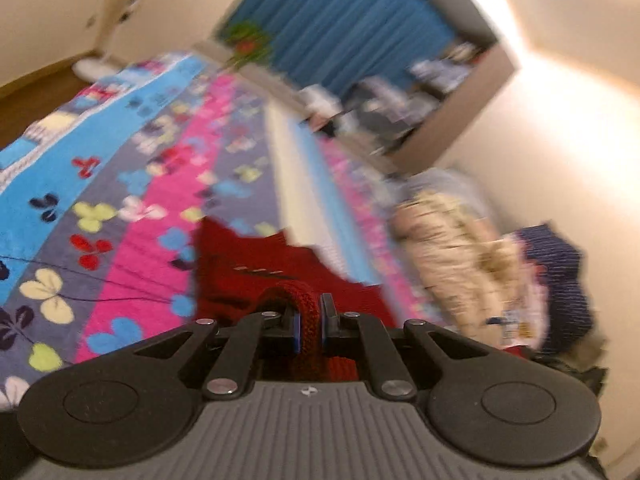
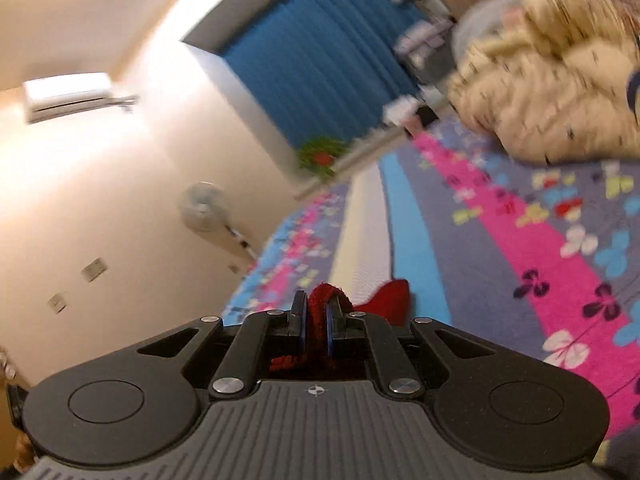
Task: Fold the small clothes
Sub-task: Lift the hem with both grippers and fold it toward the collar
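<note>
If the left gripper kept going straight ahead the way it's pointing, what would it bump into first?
Probably the red knit garment itself: the left gripper is shut on a fold of it, and the rest of it hangs right ahead. Past that comes the flowery bedspread, though depth is hard to judge in this blurred view.

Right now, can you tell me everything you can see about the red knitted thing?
The red knitted garment looks like thick, ribbed wool, dark red with a short row of pale marks. A rolled edge is pinched in the shut left claw, and another bit is pinched in the shut right claw. The rest spreads loose and crumpled over the flowery bedspread, not folded yet. Blur hides which kind of garment it is.
</note>
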A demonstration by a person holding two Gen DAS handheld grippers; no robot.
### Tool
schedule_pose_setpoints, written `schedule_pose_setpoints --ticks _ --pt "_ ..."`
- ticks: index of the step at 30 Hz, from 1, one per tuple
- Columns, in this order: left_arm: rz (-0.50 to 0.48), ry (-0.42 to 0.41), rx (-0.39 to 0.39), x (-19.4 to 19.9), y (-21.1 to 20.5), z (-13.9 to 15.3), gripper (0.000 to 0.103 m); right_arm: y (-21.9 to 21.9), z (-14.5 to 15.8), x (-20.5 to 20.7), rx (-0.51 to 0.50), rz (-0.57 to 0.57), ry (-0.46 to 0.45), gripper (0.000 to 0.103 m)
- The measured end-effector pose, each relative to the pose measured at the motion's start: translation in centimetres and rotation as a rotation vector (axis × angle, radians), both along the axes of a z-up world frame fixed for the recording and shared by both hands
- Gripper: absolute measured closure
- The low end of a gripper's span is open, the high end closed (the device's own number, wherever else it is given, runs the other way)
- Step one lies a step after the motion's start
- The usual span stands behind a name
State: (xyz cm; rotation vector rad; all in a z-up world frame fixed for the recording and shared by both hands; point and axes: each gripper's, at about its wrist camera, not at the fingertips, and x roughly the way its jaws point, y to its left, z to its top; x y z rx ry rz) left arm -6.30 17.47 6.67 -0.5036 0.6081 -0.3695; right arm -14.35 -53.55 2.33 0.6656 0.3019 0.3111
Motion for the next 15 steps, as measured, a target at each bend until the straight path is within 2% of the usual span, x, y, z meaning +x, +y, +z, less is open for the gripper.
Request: schedule_pose_setpoints --ticks 2,5,8,12,15 --pt "0.035 0.081 0.009 4.9 0.0 -1.8 0.094 0.7 -0.9 4.1 -0.062 -0.029 0.067 0.095" --pt "0.069 0.176 0.09 12.2 -0.2 -4.3 0.094 1.9 -2.4 12.2 -0.116 -0.052 0.197 0.095" --pt "0.08 0.215 0.113 17.6 0.4 -7.1 0.094 2.9 -4.9 18.8 -0.188 -0.074 0.317 0.095" --pt "0.107 0.323 0.102 20.4 1.2 -11.5 0.094 4.0 -8.9 23.1 -0.209 -0.103 0.477 0.095" --pt "0.111 0.317 0.068 21.4 2.0 -12.0 0.093 4.8 -8.9 23.8 -0.206 -0.121 0.464 0.095"
